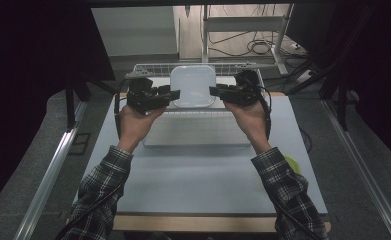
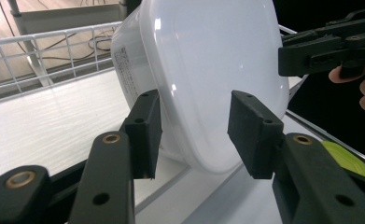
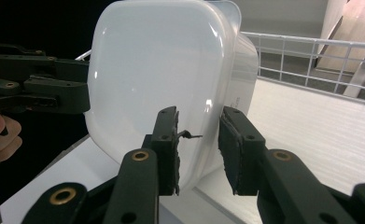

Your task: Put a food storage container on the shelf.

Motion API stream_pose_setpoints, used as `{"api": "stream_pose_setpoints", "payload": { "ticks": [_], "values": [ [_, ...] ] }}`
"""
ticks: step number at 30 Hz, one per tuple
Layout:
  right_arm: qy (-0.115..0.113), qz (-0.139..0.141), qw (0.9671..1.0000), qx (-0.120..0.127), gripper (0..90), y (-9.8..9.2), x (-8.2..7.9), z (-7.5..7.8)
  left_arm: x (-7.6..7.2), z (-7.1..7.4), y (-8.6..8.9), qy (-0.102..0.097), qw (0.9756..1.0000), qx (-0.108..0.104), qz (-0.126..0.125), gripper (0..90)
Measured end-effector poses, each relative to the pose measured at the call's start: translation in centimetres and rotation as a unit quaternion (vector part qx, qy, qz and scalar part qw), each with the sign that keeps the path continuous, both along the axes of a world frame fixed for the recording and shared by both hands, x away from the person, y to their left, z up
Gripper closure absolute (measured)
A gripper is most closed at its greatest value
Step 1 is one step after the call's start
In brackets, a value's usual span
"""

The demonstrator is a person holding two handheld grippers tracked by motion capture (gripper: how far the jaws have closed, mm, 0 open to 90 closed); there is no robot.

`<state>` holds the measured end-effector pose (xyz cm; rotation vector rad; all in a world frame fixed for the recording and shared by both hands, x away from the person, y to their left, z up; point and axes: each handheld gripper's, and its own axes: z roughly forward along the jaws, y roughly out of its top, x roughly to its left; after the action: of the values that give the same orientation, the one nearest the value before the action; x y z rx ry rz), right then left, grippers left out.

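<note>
On the grey table [image 1: 203, 175] a white tub [image 1: 193, 86] sits at twelve o'clock in a wire rack [image 1: 148, 67], between the left gripper [image 1: 174, 95] at nine and the right gripper [image 1: 214, 91] at three, both with jaws apart, not squeezing its edges.

A: We note both forearms stretched forward, left tool [image 1: 175, 94] and right tool [image 1: 214, 91] pointing inward at each other.
B: Agreed; we see both tools' jaws parted, pads pressing nothing.
</note>
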<state>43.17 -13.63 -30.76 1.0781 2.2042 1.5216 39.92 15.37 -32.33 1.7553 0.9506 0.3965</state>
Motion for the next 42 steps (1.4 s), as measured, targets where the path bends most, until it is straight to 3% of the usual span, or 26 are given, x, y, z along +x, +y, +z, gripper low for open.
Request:
{"api": "stream_pose_setpoints", "payload": {
  "ticks": [6,16,18,31,42],
  "values": [
    [0.000,-0.004,1.0000,0.000,64.1,0.1,0.5,-0.2,0.5,-0.1,-0.3,-0.004,0.9998,0.016,0.006,53.0],
    [-0.001,-0.011,0.9999,0.000,61.0,0.2,1.0,-0.1,1.2,-0.2,-0.4,-0.006,0.9997,0.017,0.016,46.9],
    [0.001,-0.012,0.9999,0.001,60.5,0.3,1.2,-0.2,1.5,-0.2,-0.3,-0.005,0.9998,0.007,0.016,46.6],
    [0.001,-0.017,0.9998,0.007,60.1,0.4,1.9,-0.1,2.6,0.1,0.0,-0.002,0.9997,0.001,0.026,46.4],
    [-0.011,-0.021,0.9997,0.010,58.9,-0.1,1.7,0.2,2.0,0.6,0.2,-0.014,0.9995,-0.001,0.027,40.6]
  ]
}}
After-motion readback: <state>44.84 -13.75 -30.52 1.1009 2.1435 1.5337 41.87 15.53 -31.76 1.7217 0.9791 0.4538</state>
